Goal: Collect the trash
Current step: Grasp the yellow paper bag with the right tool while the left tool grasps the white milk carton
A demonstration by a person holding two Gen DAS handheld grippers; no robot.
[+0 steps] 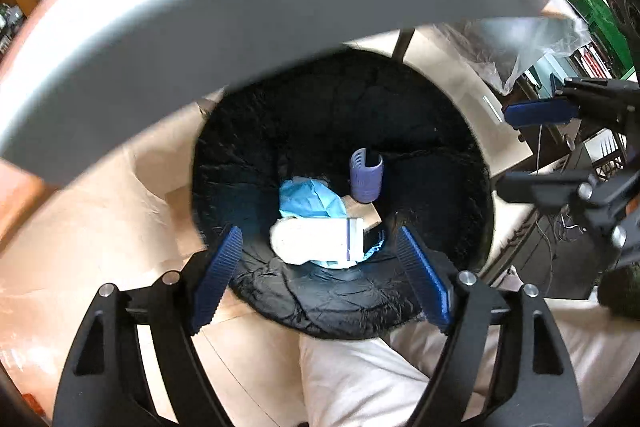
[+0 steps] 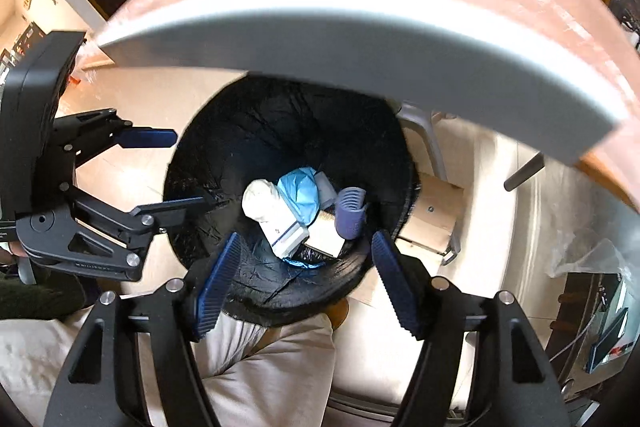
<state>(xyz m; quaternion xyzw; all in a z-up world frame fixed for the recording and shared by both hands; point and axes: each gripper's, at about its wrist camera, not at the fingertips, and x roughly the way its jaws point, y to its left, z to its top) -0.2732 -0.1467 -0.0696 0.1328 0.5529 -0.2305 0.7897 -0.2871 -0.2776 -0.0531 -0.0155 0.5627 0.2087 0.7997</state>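
Claws [image 1: 320, 277] [image 2: 306, 281] gape (empty) above bin rim [image 1: 340, 323].

No text can be read with certainty. Embossed lettering runs along the black body of the left tongs [image 2: 152, 143] at about 8 o'clock in the right wrist view, too small and blurred to make out.

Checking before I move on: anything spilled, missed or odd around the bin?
Nothing stands out. The black-lined bin holds the purple clip, blue wrapper and white packet, all inside the liner. Left gripper and right gripper are open and empty.
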